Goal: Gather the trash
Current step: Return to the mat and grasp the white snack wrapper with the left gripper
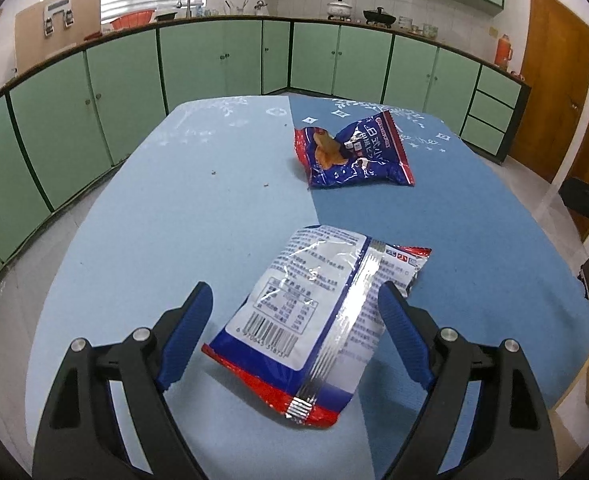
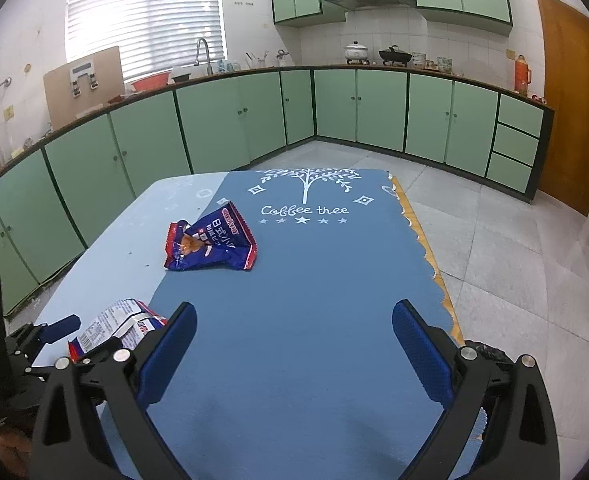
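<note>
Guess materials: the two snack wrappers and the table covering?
Near wrapper: looks like thin glossy plastic film, given glare streaks, a crimped silvery back seam and a printed barcode. Far wrapper: same glossy film, crumpled and torn open. Table covering: matte, probably woven or felt-like cloth, with no glare, a printed tree motif and a scalloped edge.

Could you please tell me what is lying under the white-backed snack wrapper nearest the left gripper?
The white-backed wrapper lies on the blue tablecloth, straddling its light and dark halves. Whatever sits directly beneath it is covered.
</note>
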`<action>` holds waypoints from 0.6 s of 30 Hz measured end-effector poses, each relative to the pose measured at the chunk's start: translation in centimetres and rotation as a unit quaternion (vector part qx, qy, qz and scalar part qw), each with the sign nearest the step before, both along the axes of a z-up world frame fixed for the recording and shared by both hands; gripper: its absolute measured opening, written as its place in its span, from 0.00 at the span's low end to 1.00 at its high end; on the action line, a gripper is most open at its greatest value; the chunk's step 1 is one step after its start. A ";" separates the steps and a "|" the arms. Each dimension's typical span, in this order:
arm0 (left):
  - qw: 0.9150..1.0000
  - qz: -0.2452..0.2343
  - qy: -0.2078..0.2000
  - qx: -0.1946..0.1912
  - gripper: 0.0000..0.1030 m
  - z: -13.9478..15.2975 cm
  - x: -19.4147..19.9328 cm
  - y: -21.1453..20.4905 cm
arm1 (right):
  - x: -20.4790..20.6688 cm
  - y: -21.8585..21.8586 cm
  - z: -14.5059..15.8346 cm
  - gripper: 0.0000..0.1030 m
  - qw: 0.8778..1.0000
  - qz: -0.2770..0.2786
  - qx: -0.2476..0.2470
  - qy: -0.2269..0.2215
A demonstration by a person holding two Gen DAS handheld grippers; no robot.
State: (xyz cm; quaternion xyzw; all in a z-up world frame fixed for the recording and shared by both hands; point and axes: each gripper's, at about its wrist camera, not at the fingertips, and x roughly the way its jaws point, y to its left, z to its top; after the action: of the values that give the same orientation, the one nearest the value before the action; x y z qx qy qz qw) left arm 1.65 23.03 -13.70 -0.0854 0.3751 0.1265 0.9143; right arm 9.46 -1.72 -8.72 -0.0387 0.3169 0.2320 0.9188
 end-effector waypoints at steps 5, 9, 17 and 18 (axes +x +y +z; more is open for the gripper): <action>1.000 -0.006 0.007 -0.028 0.62 -0.6 0.1 -0.1 | -0.2 0.3 0.0 0.93 1.000 0.001 -0.005 -0.001; 0.999 -0.013 0.008 -0.031 0.48 -0.9 0.1 -0.8 | -0.2 0.3 -0.1 0.93 1.000 0.001 -0.006 -0.001; 1.000 -0.009 -0.019 -0.016 0.15 0.5 -0.1 -1.4 | -0.1 0.3 -0.1 0.93 1.000 -0.001 -0.007 -0.001; 1.000 -0.005 -0.025 -0.015 0.14 0.9 -0.1 -1.2 | 0.0 0.4 -0.1 0.93 1.000 0.000 -0.005 -0.001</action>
State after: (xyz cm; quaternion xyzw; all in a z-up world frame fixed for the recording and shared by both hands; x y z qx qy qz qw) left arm 1.55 21.84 -12.80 -0.1006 0.3546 0.1143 0.9226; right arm 9.47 -1.37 -8.78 -0.0439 0.3168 0.2300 0.9191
